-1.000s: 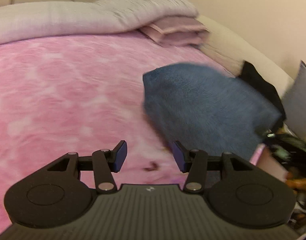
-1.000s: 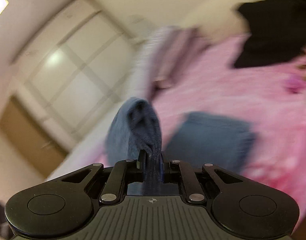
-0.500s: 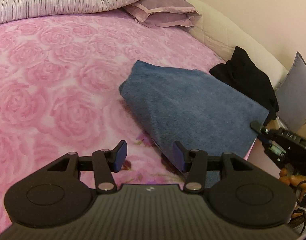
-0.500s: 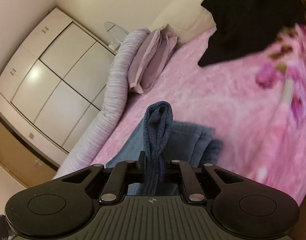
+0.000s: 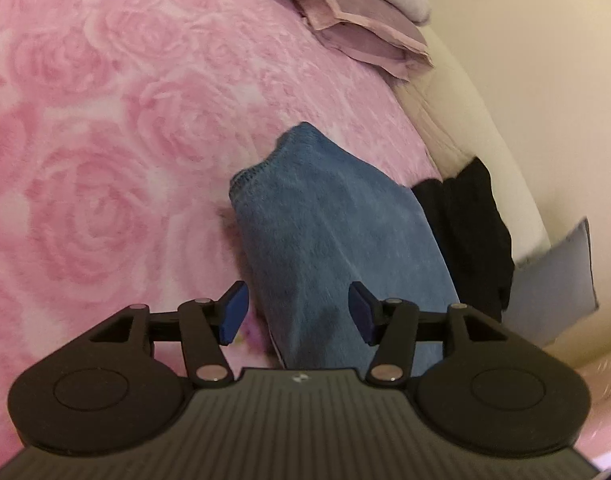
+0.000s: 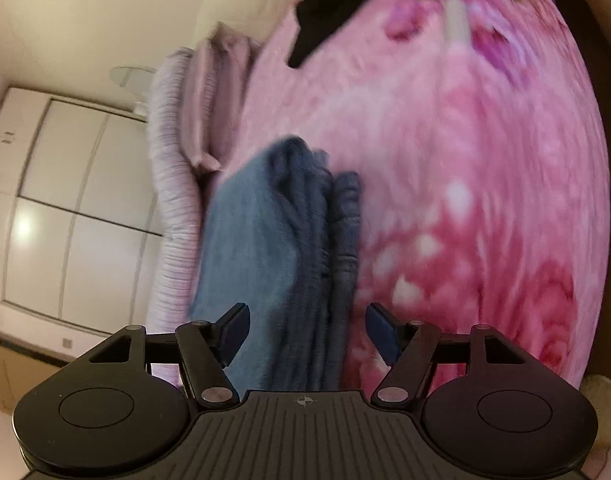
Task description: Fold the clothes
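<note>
A folded blue garment (image 5: pixel 329 232) lies on the pink rose-patterned bedspread (image 5: pixel 105 160). My left gripper (image 5: pixel 297 314) is open, its blue pads standing to either side of the garment's near end without closing on it. In the right wrist view the same blue garment (image 6: pixel 289 248) shows its stacked folded edges, and my right gripper (image 6: pixel 307 334) is open with the folds lying between its spread fingers.
A black garment (image 5: pixel 469 224) lies beside the blue one near the bed's cream edge, next to a grey cushion (image 5: pixel 557 280). Lilac pillows (image 5: pixel 365 36) and a striped duvet (image 6: pixel 173 200) sit at the head. White wardrobe doors (image 6: pixel 65 208) stand beyond.
My right gripper has opened and let go of the blue fold it was shut on. The left gripper has moved in closer over the garment's near end.
</note>
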